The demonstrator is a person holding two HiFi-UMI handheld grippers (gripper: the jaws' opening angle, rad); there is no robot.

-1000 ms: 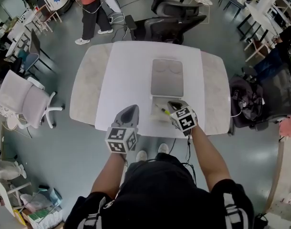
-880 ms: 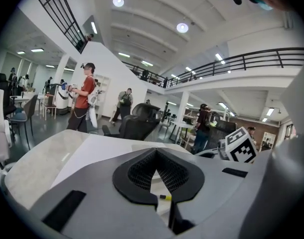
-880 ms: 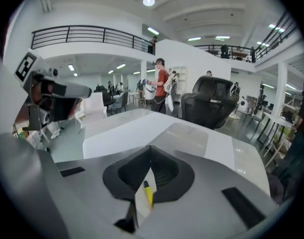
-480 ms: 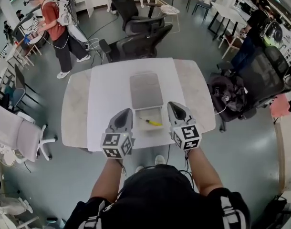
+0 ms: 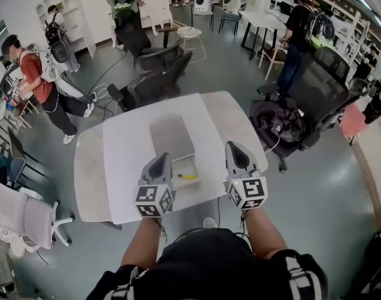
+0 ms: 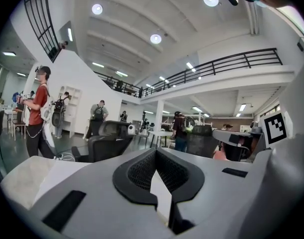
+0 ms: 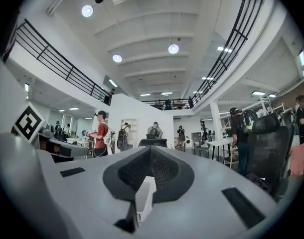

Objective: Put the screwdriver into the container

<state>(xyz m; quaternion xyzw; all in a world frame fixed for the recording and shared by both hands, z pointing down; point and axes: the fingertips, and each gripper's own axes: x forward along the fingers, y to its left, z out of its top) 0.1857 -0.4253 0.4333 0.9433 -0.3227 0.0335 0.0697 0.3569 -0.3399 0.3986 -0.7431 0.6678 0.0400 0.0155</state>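
Left tongs (image 5: pixel 160 159) and right tongs (image 5: pixel 235 149) closed, empty, parallel, pointed forward beside the container (image 5: pixel 177 167).

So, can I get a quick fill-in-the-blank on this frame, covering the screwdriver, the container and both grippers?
1. The screwdriver has a ____ handle.
2. It lies ____ the open container, not beside it.
3. The left gripper and the right gripper both have their jaws ____, with nothing between them.

Missing words: yellow; inside; shut
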